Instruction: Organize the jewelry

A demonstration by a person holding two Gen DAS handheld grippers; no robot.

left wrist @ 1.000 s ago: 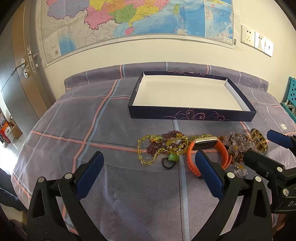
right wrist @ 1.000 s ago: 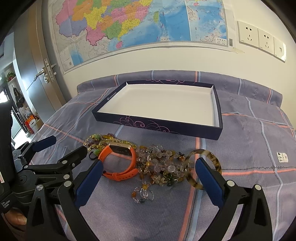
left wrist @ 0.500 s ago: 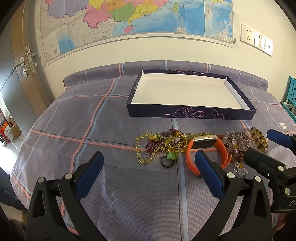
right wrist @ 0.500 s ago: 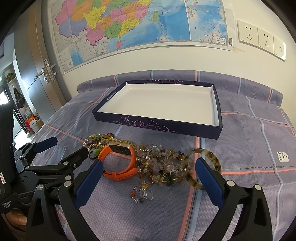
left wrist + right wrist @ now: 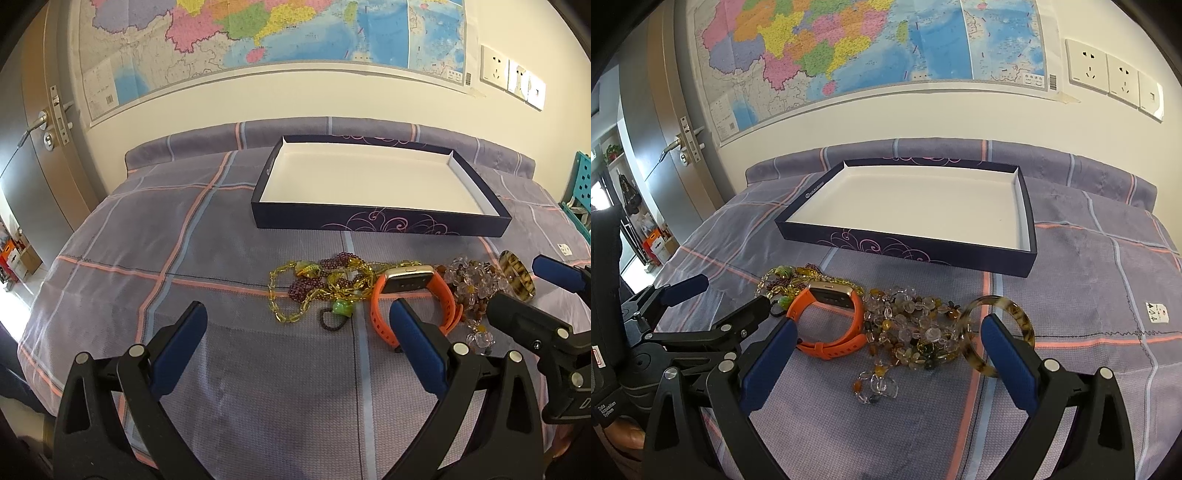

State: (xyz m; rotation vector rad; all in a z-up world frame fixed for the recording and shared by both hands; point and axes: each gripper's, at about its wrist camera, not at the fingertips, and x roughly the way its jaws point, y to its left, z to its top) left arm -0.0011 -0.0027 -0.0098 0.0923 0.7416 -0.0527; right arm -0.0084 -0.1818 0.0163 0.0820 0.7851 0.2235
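just box (image 5: 1027, 236) — bare white inside

A purple plaid bed (image 5: 122, 258) carries a dark, white-lined box (image 5: 380, 223), tangled necklaces (image 5: 325, 282), an orange watch (image 5: 413, 295) and a bangle (image 5: 997, 332).

left gripper (image 5: 297, 319) eased slightly back and up from jewelry pile (image 5: 369, 288), tray (image 5: 376, 225) sitting lower in view, right gripper (image 5: 886, 334) edged closer to bangle (image 5: 997, 332)
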